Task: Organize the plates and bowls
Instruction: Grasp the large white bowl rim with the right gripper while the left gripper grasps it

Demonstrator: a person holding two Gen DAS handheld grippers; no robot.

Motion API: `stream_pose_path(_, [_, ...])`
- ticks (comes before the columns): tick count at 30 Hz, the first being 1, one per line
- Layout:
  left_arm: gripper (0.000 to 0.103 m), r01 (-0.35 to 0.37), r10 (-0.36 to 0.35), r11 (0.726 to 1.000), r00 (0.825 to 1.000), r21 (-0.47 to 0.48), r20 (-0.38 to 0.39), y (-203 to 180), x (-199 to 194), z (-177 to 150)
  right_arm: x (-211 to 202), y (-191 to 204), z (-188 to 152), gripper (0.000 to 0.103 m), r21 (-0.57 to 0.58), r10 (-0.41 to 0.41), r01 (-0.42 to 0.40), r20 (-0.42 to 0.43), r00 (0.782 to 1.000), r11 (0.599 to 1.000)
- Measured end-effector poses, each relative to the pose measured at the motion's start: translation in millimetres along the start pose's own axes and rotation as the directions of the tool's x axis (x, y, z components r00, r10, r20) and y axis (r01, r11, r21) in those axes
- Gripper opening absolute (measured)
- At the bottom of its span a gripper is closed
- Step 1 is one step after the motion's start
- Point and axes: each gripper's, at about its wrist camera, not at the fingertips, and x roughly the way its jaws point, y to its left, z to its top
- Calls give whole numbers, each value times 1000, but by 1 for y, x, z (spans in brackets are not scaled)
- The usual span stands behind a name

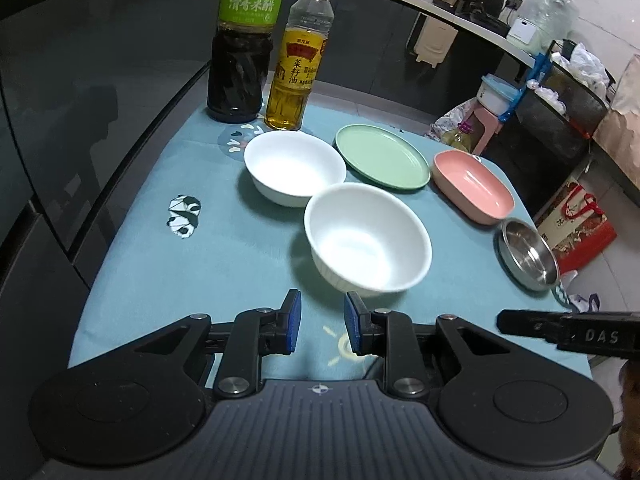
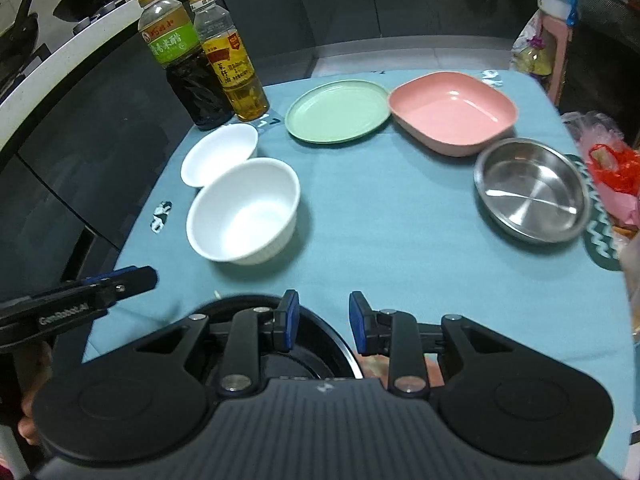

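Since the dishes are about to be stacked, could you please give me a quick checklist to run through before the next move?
1. Left gripper empty, jaws apart: ok.
2. Right gripper empty, jaws apart: ok.
3. Near white bowl upright, empty: ok.
4. Far white bowl empty, ready to receive it: ok.
5. Green plate free of the pink dish: cannot tell, rims look touching.
6. Black round object under the right gripper identified: cannot tell.
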Motion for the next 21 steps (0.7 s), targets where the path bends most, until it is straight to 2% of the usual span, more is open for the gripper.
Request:
stream_pose_path(8, [22,19,-19,999,1000,-45,-16,-1,24,26,23,3,30,18,28,37,-37,-11,999,999])
stream_pose_path(21, [22,4,-8,998,997,-64,-76,7,61,42,63,5,57,18,62,42,-37,-74,996,997])
